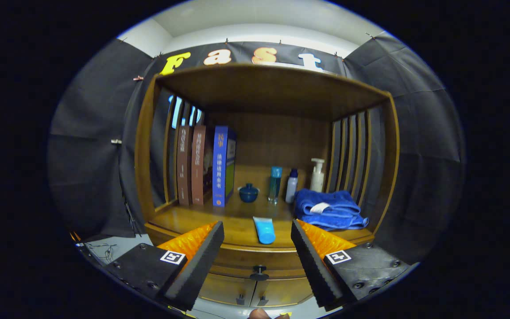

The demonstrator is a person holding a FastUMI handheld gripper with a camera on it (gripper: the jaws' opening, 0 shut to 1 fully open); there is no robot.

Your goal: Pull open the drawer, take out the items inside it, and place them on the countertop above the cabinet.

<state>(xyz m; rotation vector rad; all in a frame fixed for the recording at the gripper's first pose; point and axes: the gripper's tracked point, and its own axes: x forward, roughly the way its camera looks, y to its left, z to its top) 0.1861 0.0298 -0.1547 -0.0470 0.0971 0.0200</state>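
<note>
Wooden cabinet (148, 133) with slatted sides, an open shelf bay above and a drawer below. On the desk (193, 219), from the left: two brown books (191, 166) standing upright against the left slats; a blue book (222, 166) upright just beside them; a small dark blue lidded pot (249, 193) near the middle; a tall teal bottle (275, 184); a small white bottle with a dark cap (291, 186) just beside it; a white pump bottle (317, 175) further back; a folded blue towel (329, 209) with a white tag, at the right slats. A light blue tube (264, 230) lies flat near the front edge of the desk, in front of the teal bottle. Below the front edge, the drawer (233, 261) appears closed, its dark knob (259, 269) centred; cupboard doors with small handles sit beneath it. Claw (257, 261): wide open, holding nothing, its two black padded fingers (199, 266) apart on either side of the knob, with the tube showing beyond and between them, touching no item
</note>
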